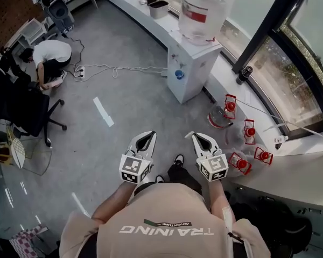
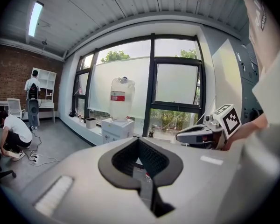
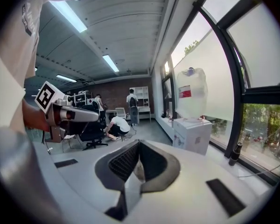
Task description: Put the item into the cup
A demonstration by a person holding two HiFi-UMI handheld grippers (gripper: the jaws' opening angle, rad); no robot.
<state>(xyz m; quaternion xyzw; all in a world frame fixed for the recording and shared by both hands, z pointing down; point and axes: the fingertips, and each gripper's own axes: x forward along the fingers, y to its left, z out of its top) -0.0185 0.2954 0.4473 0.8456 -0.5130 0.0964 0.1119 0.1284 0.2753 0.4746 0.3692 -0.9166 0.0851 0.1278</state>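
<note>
No cup and no loose item can be told apart in any view. In the head view my left gripper (image 1: 146,138) and right gripper (image 1: 201,139) are held side by side at waist height over the grey floor, both pointing forward. The left gripper (image 2: 139,141) has its jaws closed tip to tip with nothing between them, and the right gripper (image 2: 201,135) shows beside it. The right gripper (image 3: 139,143) is likewise shut and empty, with the left gripper (image 3: 69,115) at its left.
A white water dispenser (image 1: 192,69) carrying a large bottle (image 1: 205,7) stands ahead by the window ledge. Several small red objects (image 1: 248,129) sit on the ledge to the right. A person crouches (image 1: 51,58) by a power strip (image 1: 77,73), near a black office chair (image 1: 21,109).
</note>
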